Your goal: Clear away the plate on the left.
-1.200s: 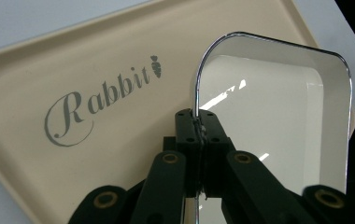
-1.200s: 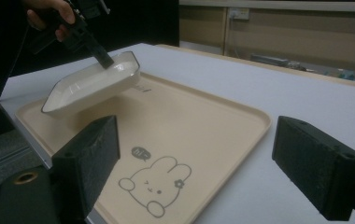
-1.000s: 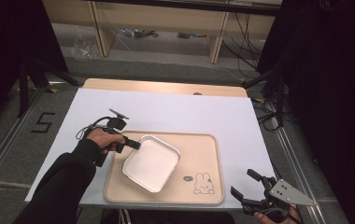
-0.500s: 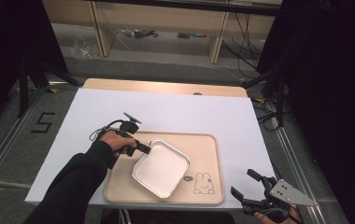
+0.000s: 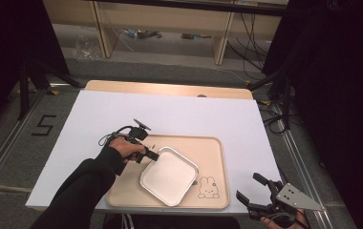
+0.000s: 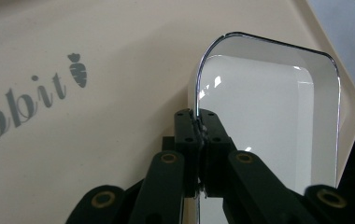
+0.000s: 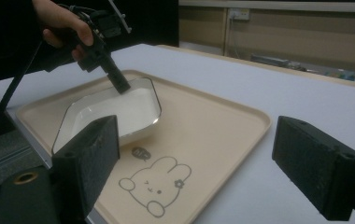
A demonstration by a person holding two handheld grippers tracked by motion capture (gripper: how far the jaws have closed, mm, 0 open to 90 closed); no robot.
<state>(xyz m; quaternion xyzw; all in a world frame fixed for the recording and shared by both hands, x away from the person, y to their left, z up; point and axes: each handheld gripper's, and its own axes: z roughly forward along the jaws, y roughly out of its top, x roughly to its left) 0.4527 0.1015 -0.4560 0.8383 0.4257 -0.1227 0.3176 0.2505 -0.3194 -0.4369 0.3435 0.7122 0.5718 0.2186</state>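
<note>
Your left gripper [image 5: 152, 155] is clamped on the rim of the white square dish [image 5: 169, 175] — the left gripper view shows both jaws pinched tight on the thin dark-edged lip near a rounded corner, with nothing more than the wall between them. The dish sits on the beige serving tray [image 5: 215, 157], toward its near-left part, turned diagonal to the tray's edges, and a printed rabbit [image 5: 208, 187] lies just beside its right corner. Judging by the gloss and the thin rim it's enamel or glazed ware: stiff, probably light when empty, slick under the pads and liable to chip if it knocks the tray lip. A one-sided rim pinch will let it swing or slip, so keep it low and slide rather than lift high; a hold at mid-side of the rim would balance better than the corner. The tray itself is smooth plastic-looking, so the dish should glide easily — maybe too easily. Your right gripper [image 5: 261, 198] hangs off the near-right corner of the table, jaws wide apart and holding nothing, well apart from the dish. Under the tray is a white sheet [image 5: 179, 114] over a wooden tabletop [image 5: 170, 88]. Beyond it there are shelving legs, cables on the floor and dark curtains at the sides.
</note>
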